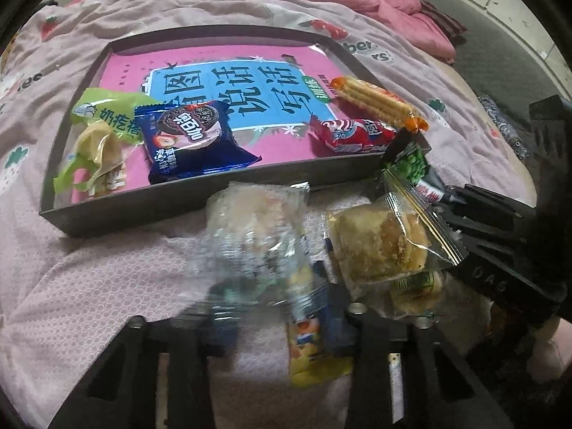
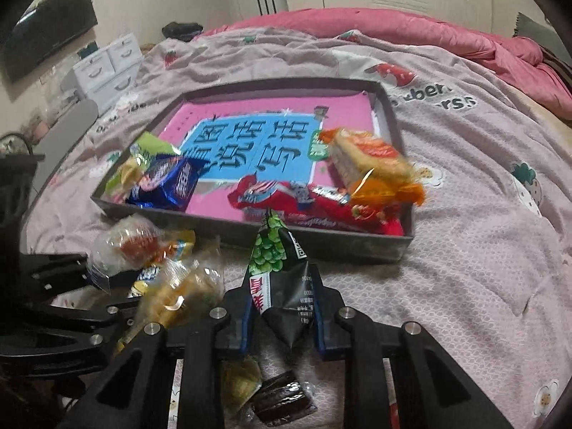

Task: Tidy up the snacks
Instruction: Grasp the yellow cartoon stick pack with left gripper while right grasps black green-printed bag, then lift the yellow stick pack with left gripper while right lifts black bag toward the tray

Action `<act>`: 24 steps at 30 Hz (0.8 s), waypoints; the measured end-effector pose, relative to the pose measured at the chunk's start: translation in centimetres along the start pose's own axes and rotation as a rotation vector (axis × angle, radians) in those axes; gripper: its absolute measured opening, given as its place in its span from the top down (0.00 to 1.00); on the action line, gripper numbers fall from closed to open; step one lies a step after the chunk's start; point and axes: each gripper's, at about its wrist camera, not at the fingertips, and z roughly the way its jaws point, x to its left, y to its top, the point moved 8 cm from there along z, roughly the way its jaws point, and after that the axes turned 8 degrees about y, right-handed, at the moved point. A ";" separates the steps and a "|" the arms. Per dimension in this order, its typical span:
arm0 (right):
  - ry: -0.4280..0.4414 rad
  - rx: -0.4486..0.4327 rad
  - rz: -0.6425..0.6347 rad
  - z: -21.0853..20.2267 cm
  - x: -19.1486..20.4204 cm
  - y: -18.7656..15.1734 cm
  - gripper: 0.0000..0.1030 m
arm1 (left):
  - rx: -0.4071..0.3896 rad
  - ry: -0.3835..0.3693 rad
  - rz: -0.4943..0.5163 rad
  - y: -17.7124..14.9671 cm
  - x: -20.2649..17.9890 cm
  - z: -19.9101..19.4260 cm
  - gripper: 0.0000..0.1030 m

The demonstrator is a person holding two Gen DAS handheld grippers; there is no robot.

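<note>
Pinching a black-and-green pea snack packet (image 2: pixel 282 279) between its blue pads, the right tool (image 2: pixel 282 316) points steeply down at the bed, jaws narrow; the packet stands upright at lower centre of the right wrist view, long axis running up toward the tray.

At the bottom of the left wrist view the left tool (image 1: pixel 282 325) also tilts down, its jaws drawn in around a blurred clear-wrapped snack with a yellow and blue end (image 1: pixel 311 325); the blur hides whether the pads press on it.

Just right of it lies a pastry in a clear bag (image 1: pixel 380 241).

Beyond both, the grey tray (image 1: pixel 143 202) sits on the pink strawberry bedspread (image 1: pixel 89 286), its near wall facing the tools. A pink and blue book (image 1: pixel 250 93) lines it, with a blue cookie packet (image 1: pixel 193 139) at left and a red packet (image 1: pixel 354 134) and an orange-wrapped cracker pack (image 1: pixel 375 100) at right. The middle lies bare.
</note>
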 end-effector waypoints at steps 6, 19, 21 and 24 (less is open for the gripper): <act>0.020 -0.038 0.058 -1.2 -1.0 0.5 0.76 | 0.009 -0.051 -0.013 -0.1 -0.5 -0.3 0.83; 0.042 -0.088 0.122 -2.9 -2.0 1.0 0.76 | -0.009 -0.093 0.024 -1.0 -1.7 -2.8 0.86; 0.046 -0.093 0.126 -3.1 -2.1 1.0 0.76 | -0.021 -0.096 0.024 -0.9 -1.7 -3.4 0.86; 0.046 -0.101 0.127 -3.4 -2.0 1.0 0.76 | -0.031 -0.105 0.027 -0.8 -1.8 -3.9 0.86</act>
